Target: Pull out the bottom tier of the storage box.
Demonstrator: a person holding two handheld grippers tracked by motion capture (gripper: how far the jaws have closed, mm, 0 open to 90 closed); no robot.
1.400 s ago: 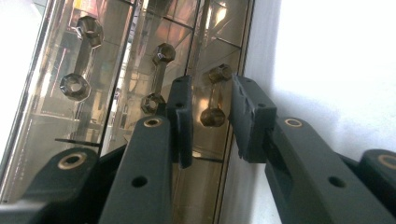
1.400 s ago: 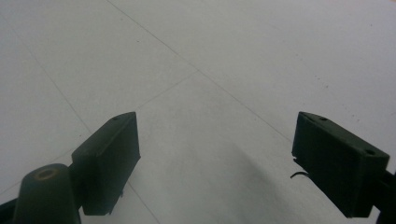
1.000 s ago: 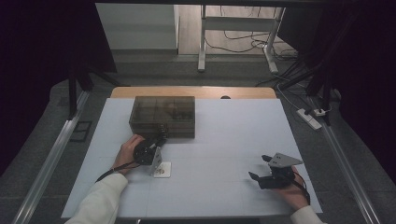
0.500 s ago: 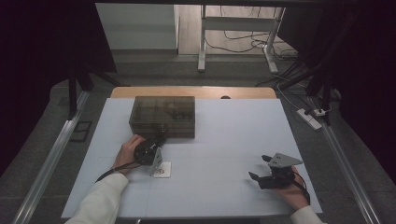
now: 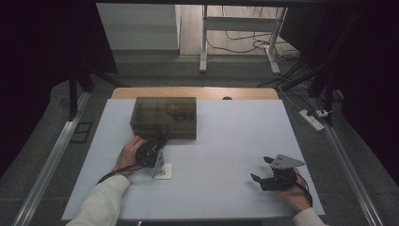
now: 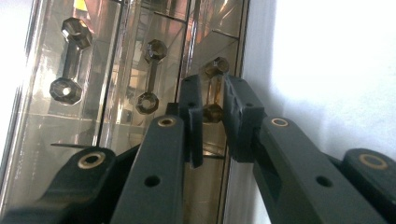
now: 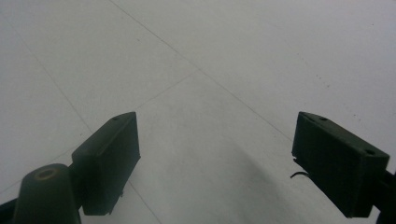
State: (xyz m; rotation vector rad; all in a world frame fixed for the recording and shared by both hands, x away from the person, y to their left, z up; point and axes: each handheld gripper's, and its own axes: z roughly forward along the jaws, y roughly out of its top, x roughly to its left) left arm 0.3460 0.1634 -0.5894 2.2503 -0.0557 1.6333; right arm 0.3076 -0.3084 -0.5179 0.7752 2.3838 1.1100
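The smoky translucent brown plastic drawer box (image 5: 163, 117) is standing on the white desk (image 5: 226, 141), toward its far left part, with its handled front facing the near side. In the left gripper view the box front (image 6: 116, 93) is showing three small faceted dumbbell-shaped handles of the same tinted plastic.

The left claw (image 5: 160, 143) is being held at the near face of the box, close to its middle. In the left gripper view the left claw (image 6: 212, 114) is sitting around the rightmost dumbbell-shaped drawer handle (image 6: 214, 88); the jaws have just been closing, and the pads are now lying against both sides of the handle's bar, so the claw is clenched on it. The other two handles are standing free to its left. The left hand (image 5: 129, 153) is gripping the tool body, with a white sleeve (image 5: 101, 200) behind it.

A small white square card (image 5: 163, 171) is lying flat on the desk just near of the left claw.

The right claw (image 5: 259, 173) is resting low over the desk at the near right, well apart from the box. In the right gripper view the right claw (image 7: 215, 158) is standing released, jaws wide, with bare desk surface between them.
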